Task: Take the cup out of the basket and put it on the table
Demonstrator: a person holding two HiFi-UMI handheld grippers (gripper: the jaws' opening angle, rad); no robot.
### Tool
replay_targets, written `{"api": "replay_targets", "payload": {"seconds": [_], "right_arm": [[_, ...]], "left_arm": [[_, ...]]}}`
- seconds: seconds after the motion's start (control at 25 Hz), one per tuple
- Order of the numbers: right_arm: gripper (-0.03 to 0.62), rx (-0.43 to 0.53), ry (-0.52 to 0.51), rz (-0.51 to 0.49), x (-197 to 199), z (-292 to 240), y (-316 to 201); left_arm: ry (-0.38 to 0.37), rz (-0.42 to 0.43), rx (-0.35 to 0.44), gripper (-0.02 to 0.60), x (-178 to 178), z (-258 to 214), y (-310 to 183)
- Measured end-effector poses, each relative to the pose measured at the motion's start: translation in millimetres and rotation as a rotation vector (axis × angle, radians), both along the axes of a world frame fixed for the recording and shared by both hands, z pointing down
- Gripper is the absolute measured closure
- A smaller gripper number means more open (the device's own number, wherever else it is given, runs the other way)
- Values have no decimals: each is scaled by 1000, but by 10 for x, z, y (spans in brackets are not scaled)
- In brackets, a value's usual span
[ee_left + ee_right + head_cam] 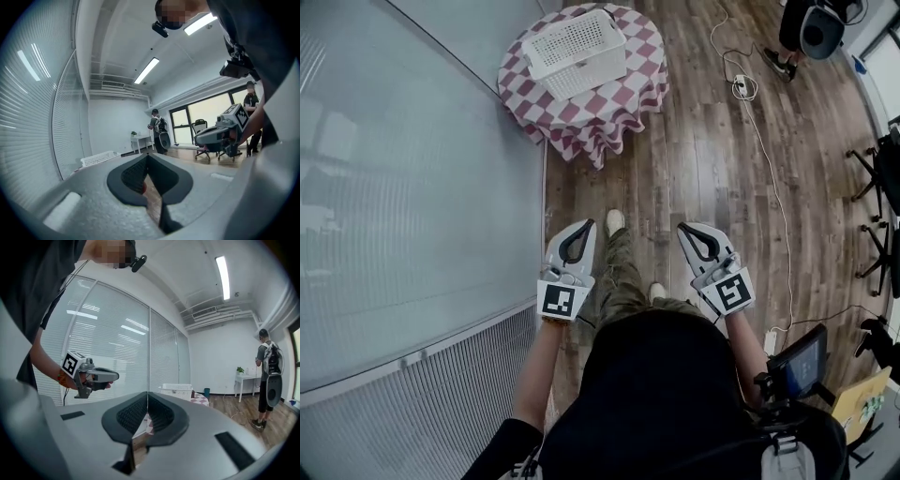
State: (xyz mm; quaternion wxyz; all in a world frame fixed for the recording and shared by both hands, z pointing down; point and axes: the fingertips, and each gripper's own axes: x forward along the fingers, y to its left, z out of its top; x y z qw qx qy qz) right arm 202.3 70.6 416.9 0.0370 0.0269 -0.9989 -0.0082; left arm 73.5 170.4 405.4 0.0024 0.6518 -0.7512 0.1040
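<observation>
The cup itself cannot be made out for certain; only a small dark thing (192,393) shows at the right end of the white slatted plastic basket (577,49), and whether it stands inside or just beside the basket cannot be told. The basket sits on the round table with a red-and-white checked cloth (614,108), close against the glass wall with blinds (412,187).

Both claws are well apart from the table, with a stretch of brown wooden plank floor (703,169) between. The left gripper (586,229) is held low in front of the person, its jaws pressed together at the tips with nothing between them (its own view shows only floor through the dark opening behind the tips). The right gripper (686,231) hangs level with it on the other side of the person's legs, its jaws likewise closed tip to tip and empty. Both point roughly towards the table.

A white cable (769,169) trails across the floor to a power strip (741,86). Another person (268,376) stands at the far end of the room.
</observation>
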Motion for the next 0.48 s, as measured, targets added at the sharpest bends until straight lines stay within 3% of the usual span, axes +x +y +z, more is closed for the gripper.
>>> {"api": "replay_targets", "payload": {"seconds": [0.12,0.24,0.36,0.48], "right_arm": [[582,22,77,31,-226,171,-274],[582,-21,146,39,-709,392,-602],[582,-57,76,61,-1308,227,-999],[582,-8,15,96,-1800,-96,-1386]], "left_arm": [[8,46,20,577,-519,1,-441],[-12,51,34,577,-1111,42,-807],[-65,86,-5,577,-1608,160,-1191],[-78,153,-26,577,-2032,87,-1694]]}}
